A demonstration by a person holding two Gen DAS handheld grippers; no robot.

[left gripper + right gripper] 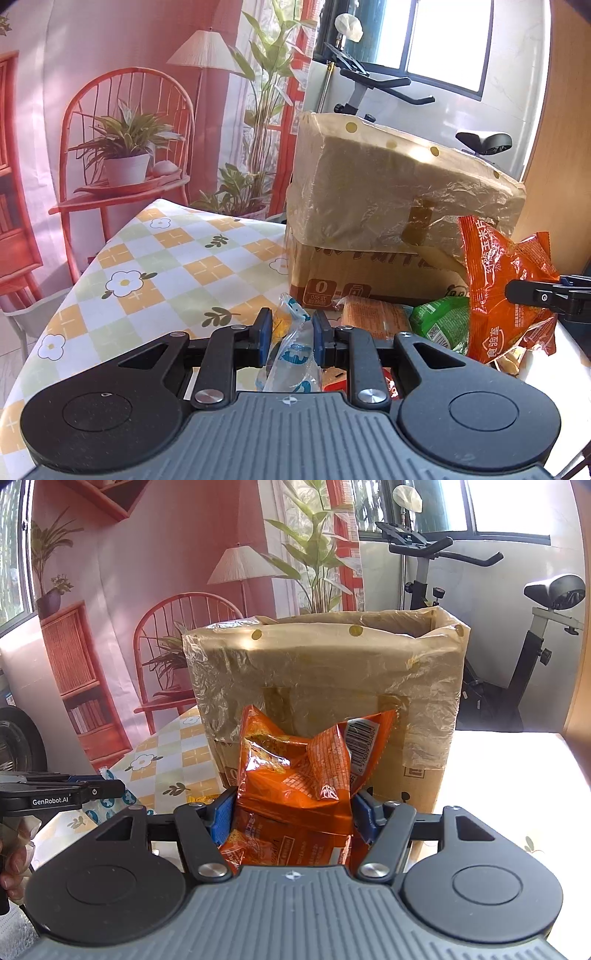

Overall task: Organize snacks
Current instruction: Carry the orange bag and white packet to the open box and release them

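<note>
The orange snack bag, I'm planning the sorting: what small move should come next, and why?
Probably lift the orange snack bag over the rim of the lined cardboard box: the right gripper already clamps it, the box stands open-topped right behind.

Bright daylight from the window (443, 40) blows out the tabletop (509, 768); fisheye bends edges, corners vignette dark.

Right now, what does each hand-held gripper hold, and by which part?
Left hand-held gripper: clear blue-printed packet, near its upper end. Right hand-held gripper: orange snack bag, across its middle.
</note>
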